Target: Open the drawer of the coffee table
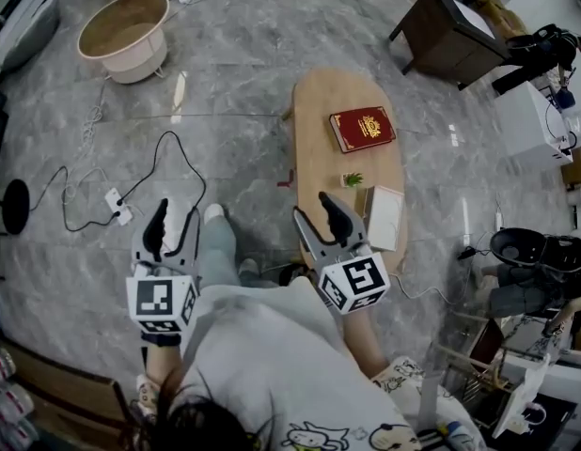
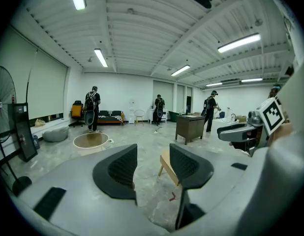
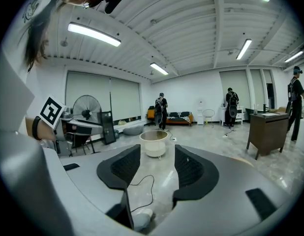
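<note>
Both grippers empty, jaws apart; the left gripper (image 1: pixel 173 216) hangs over the glossy marble floor (image 1: pixel 234 64), well left of the coffee table (image 1: pixel 319 101); the right gripper (image 1: pixel 311 207) hovers above its near end; oval pale-wood top, red book (image 1: pixel 362 128) lying flat; the drawer's hidden beneath the top.

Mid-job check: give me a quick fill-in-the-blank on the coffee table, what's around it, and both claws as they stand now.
1. The book lying on the coffee table has a ____ cover.
2. The left claw and the right claw both stand ____, with nothing between the jaws.
3. The round tub stands on the ____, well apart from the coffee table.

Missing words: red; open; floor.
</note>
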Demonstrator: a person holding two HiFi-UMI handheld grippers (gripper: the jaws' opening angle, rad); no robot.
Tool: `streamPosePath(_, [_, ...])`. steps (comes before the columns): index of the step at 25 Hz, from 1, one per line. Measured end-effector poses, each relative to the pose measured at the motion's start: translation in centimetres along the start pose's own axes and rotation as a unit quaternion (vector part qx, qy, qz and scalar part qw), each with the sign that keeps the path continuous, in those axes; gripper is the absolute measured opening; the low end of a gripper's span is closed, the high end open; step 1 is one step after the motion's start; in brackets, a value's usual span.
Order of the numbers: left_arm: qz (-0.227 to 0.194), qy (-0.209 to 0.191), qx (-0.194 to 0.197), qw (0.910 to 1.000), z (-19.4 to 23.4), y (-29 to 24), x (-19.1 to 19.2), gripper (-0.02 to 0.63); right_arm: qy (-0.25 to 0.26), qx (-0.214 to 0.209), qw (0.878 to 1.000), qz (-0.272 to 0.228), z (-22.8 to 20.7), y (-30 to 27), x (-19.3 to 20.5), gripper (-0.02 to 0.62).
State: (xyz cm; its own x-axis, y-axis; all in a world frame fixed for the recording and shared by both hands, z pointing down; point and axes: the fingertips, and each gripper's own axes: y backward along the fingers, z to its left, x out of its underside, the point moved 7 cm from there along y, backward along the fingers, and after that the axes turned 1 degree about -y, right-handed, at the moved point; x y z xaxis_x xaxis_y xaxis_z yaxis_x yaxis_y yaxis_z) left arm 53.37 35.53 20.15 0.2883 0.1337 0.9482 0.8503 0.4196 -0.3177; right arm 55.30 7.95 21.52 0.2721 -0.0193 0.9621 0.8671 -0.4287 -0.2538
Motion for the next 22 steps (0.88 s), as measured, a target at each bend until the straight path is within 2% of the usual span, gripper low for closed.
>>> streamPosePath(5, [-0.002,0.005,0.008,1.0000,1.4,-3.0,-0.3,0.206,-0.008,-0.004,1.000,0.005,-1.0,-2.8,-0.2,0.204])
streamPosePath(10, [-0.001,0.003,0.017,0.9999,4.4,-7.8,-1.5,0.216,-0.010,0.001,1.000,0.006,-2.8,-7.9,-1.4,0.210])
streamPosePath(22, [0.012,-0.003,0.072,0.9973,13.9,-21.4,-6.4,0.224,-0.020,0.066,0.997,0.018,-7.8,-20.6,-6.0,0.219])
